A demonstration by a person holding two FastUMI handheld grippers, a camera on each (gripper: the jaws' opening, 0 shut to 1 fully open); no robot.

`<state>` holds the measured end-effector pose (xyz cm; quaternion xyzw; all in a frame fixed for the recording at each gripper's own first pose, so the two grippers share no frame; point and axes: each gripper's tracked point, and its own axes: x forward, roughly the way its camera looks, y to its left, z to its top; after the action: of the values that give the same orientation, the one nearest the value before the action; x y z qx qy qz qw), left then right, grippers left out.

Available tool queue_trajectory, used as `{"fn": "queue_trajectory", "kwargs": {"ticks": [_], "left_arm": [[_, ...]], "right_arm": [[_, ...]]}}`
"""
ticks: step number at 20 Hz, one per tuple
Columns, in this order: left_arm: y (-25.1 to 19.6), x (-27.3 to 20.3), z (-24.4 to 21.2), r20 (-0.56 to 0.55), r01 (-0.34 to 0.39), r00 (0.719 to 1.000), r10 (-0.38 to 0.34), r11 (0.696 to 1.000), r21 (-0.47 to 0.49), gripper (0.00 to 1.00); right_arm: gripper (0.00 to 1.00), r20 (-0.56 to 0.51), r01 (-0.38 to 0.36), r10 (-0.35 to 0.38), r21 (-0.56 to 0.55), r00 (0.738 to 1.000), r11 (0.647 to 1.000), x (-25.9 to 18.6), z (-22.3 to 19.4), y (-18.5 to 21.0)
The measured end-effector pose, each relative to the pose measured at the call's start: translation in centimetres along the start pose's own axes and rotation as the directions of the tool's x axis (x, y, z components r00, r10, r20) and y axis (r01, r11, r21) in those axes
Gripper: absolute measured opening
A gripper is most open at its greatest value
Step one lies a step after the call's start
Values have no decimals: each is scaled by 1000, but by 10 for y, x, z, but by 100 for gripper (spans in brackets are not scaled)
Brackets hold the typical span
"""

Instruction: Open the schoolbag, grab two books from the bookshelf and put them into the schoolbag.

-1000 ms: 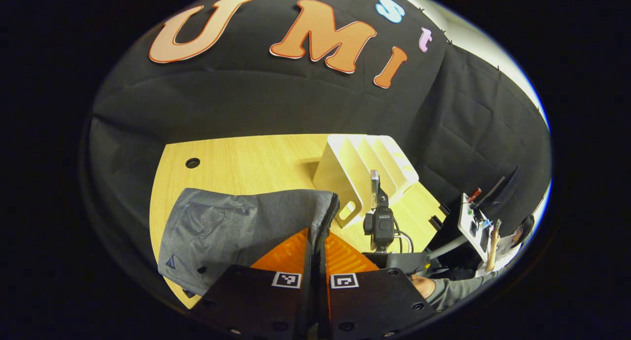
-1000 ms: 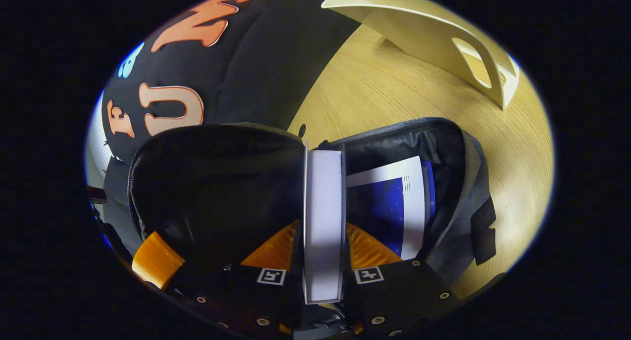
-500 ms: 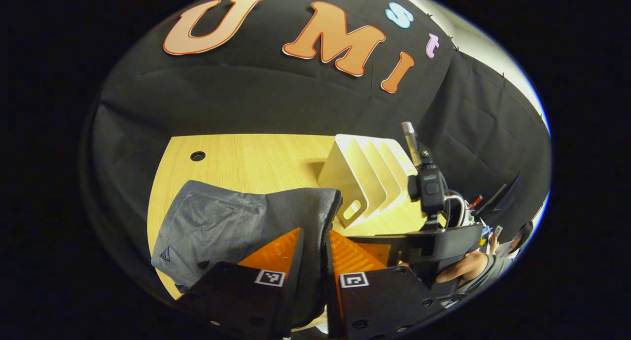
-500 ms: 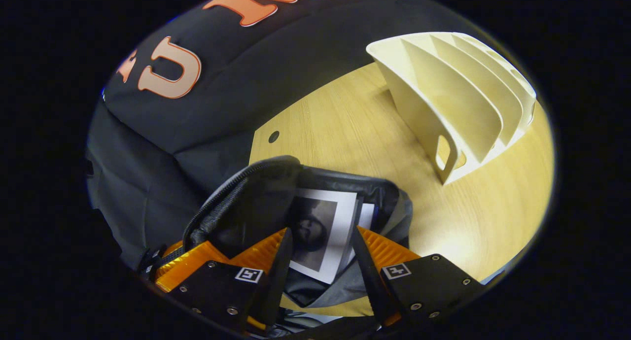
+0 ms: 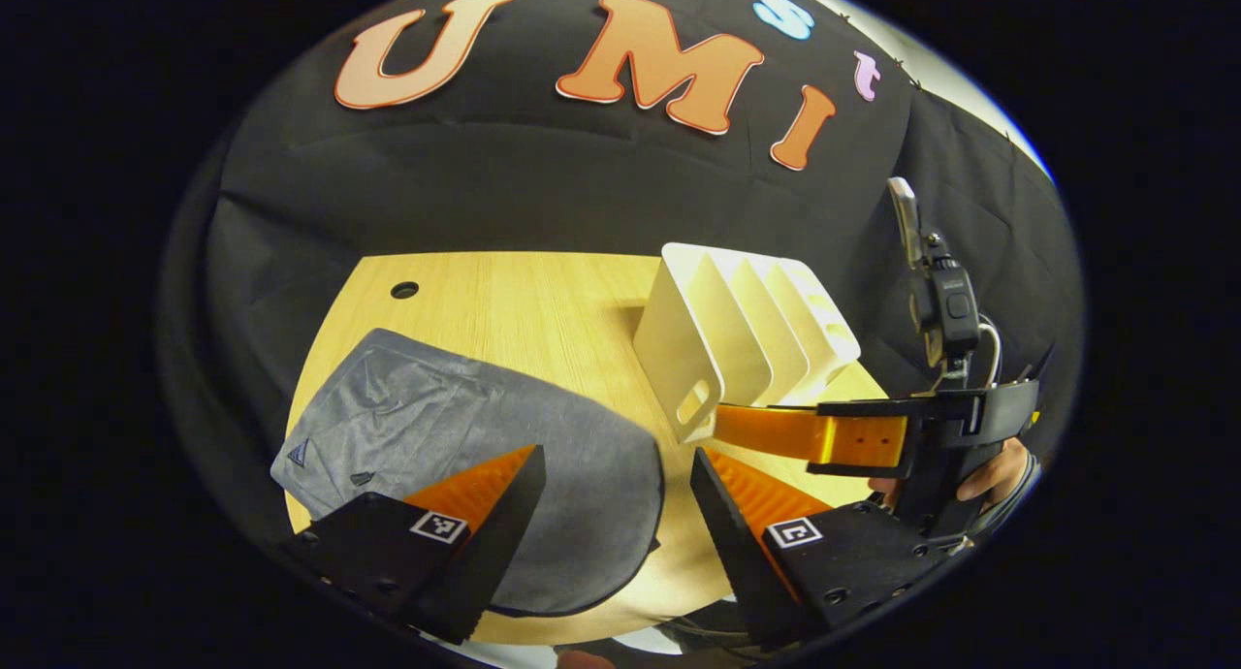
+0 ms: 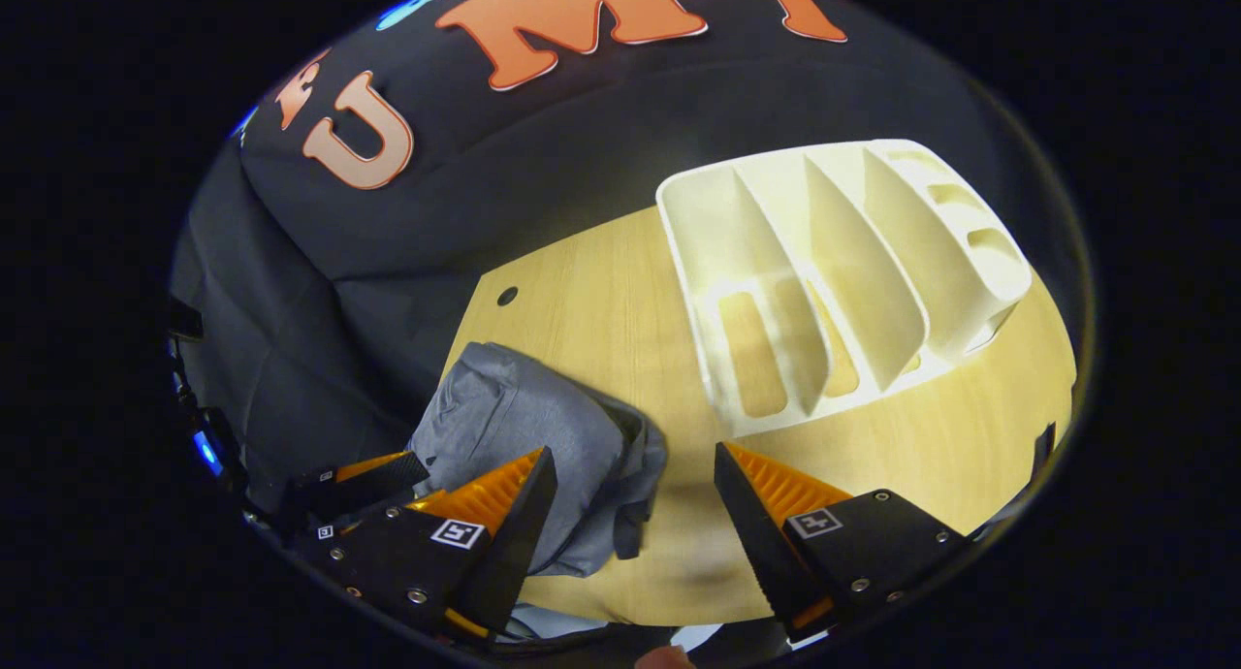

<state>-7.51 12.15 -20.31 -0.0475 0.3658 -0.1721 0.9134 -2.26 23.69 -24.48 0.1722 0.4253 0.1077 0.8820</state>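
Both grippers have let go and pulled back since a second ago: then the right gripper (image 6: 630,499) pinched a white book over the open bag and the left gripper (image 5: 616,514) was clamped on the bag's zipper edge; now each stands wide open with nothing between its fingers. The grey schoolbag (image 5: 485,456) lies slumped on the wooden table (image 5: 543,301), just ahead of and below the left gripper's fingers, and ahead-left of the right gripper. The cream bookshelf (image 6: 834,271) stands ahead-right of the right gripper, its slots bare of books from this angle. From the left gripper view, the right gripper hovers off to the right, a hand (image 5: 989,470) on its handle. The books look to be inside, so the task seems about done. Soft cloth like this will sag and fold under a pinch; the stiffer zipper rim or a strap is the better hold, and with books in it the bag will be heavy and lopsided.
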Motion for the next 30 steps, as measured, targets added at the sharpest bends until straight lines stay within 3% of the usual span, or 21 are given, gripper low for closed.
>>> {"fn": "queue_trajectory", "kwargs": {"ticks": [6, 9, 13, 20, 24, 26, 30], "left_arm": [[-54, 3, 51, 148, -93, 985, 93, 996, -8, 97], [-78, -5, 87, 251, -154, 956, 150, 988, -4, 97], [-114, -25, 117, 359, -166, 918, 169, 985, -39, 97], [-150, -62, 152, 526, -233, 817, 236, 970, -73, 96], [-165, -82, 167, 622, -214, 743, 248, 968, -131, 96], [-170, -85, 171, 644, -223, 724, 247, 967, -120, 96], [-172, -78, 158, 641, -250, 719, 268, 961, -121, 96]], "right_arm": [[97, 184, 62, -38, -127, 982, 990, -47, 71, -50], [97, 291, 82, -29, -169, 956, 982, -74, 112, -61], [97, 408, 109, -4, -233, 913, 966, -114, 153, -75], [97, 549, 159, 46, -320, 835, 934, -163, 187, -83], [96, 597, 162, 81, -343, 798, 925, -178, 192, -80], [96, 616, 149, 112, -357, 780, 922, -183, 191, -79], [97, 628, 114, 153, -363, 763, 925, -187, 190, -77]]}}
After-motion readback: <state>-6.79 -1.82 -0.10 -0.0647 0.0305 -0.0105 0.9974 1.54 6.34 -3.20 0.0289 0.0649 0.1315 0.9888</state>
